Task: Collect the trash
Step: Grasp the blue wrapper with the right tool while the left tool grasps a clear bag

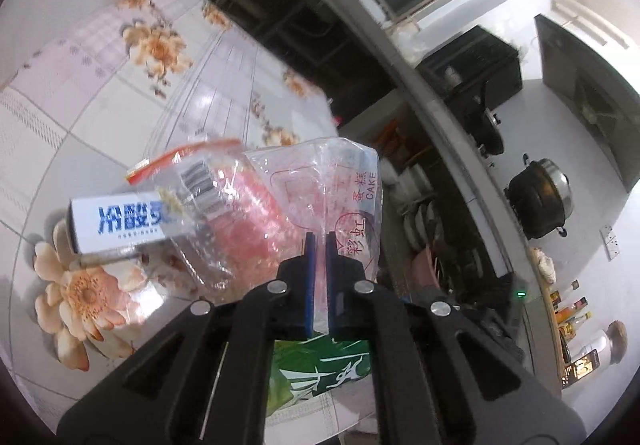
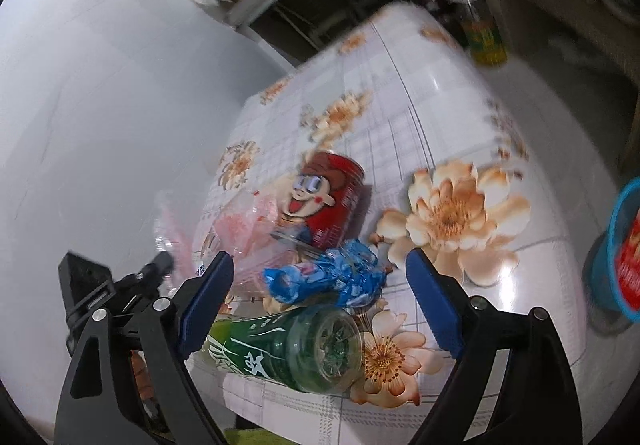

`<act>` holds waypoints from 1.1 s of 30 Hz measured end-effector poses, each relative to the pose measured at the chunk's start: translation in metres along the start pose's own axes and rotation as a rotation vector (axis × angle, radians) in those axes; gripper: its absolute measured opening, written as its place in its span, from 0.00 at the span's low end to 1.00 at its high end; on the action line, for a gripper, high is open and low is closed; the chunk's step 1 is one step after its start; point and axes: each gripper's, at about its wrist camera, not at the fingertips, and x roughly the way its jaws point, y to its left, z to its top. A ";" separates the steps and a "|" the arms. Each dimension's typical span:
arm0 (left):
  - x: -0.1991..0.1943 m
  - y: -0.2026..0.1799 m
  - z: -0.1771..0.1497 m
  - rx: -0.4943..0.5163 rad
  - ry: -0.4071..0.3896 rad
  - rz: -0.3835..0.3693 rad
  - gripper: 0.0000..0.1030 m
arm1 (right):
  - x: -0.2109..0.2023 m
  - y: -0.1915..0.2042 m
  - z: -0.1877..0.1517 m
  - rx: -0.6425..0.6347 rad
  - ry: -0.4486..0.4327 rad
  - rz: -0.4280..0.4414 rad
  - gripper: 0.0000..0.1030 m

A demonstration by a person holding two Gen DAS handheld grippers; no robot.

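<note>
In the left wrist view my left gripper (image 1: 319, 241) is shut on the edge of a clear plastic cake wrapper (image 1: 304, 205) with red print, lifted off the flowered tablecloth (image 1: 120, 93). A white and blue box (image 1: 120, 223) lies beside it, and a green bottle (image 1: 320, 369) shows under the fingers. In the right wrist view my right gripper (image 2: 320, 273) stands open above a crumpled blue wrapper (image 2: 332, 277). The green bottle (image 2: 288, 349) lies on its side just below that wrapper. A red cartoon can (image 2: 328, 197) lies behind it. The clear wrapper (image 2: 240, 233) and the left gripper (image 2: 152, 277) show at left.
A blue mesh bin (image 2: 616, 249) holding something red stands off the table's right side. A yellow-labelled bottle (image 2: 482, 33) stands past the table's far end. In the left wrist view a kitchen counter carries a black pot (image 1: 540, 201), a wok (image 1: 490, 129) and condiment bottles (image 1: 576, 313).
</note>
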 end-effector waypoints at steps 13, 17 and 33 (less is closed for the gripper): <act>-0.010 0.003 0.006 0.007 -0.058 -0.022 0.03 | 0.062 -0.049 0.007 0.267 0.222 0.172 0.77; -0.008 0.005 0.004 0.002 -0.054 -0.025 0.03 | 0.069 -0.048 0.010 0.288 0.242 0.169 0.76; -0.006 0.006 0.004 0.005 -0.058 -0.024 0.03 | 0.092 -0.059 0.010 0.414 0.310 0.155 0.43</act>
